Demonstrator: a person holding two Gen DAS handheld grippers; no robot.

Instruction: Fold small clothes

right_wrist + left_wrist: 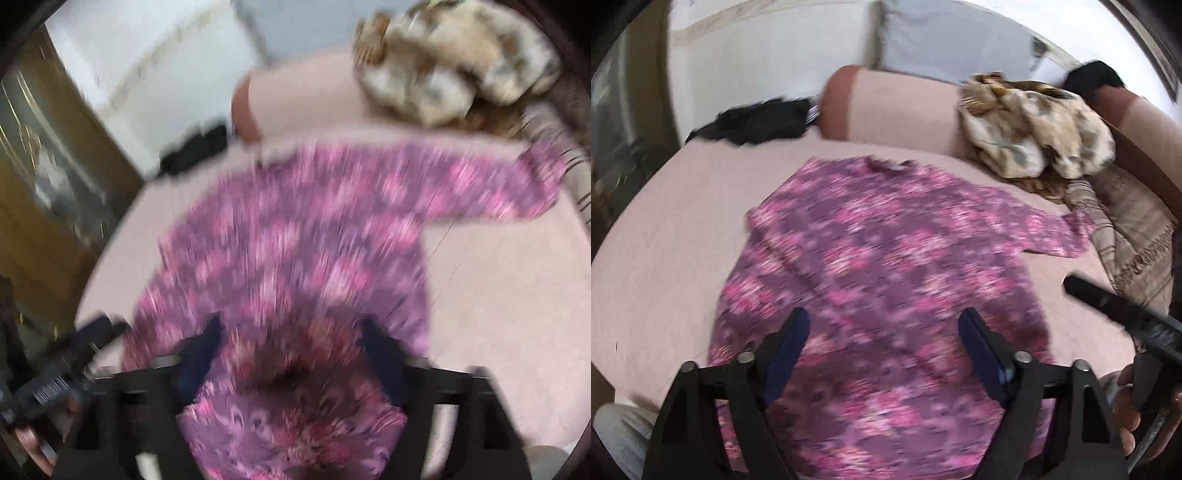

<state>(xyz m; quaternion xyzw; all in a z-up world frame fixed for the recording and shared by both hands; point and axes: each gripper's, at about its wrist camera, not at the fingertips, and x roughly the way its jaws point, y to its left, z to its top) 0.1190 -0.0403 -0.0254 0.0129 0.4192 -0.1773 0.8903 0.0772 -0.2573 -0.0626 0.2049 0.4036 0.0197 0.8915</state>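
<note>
The pink flowered top [886,266] lies spread on the bed [665,258], its hem at the near edge. The left gripper [884,328] and right gripper [291,332] hover wide, holding nothing. A hasty pinch risks bunching the cloth.

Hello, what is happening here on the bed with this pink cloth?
A person is folding clothes with a hand-held gripper in each hand. The pink floral top lies spread on the pink bed cover. Both the left hand-held gripper and the right hand-held gripper hang open above its near end, gripping nothing. A beige floral garment waits behind.
</note>
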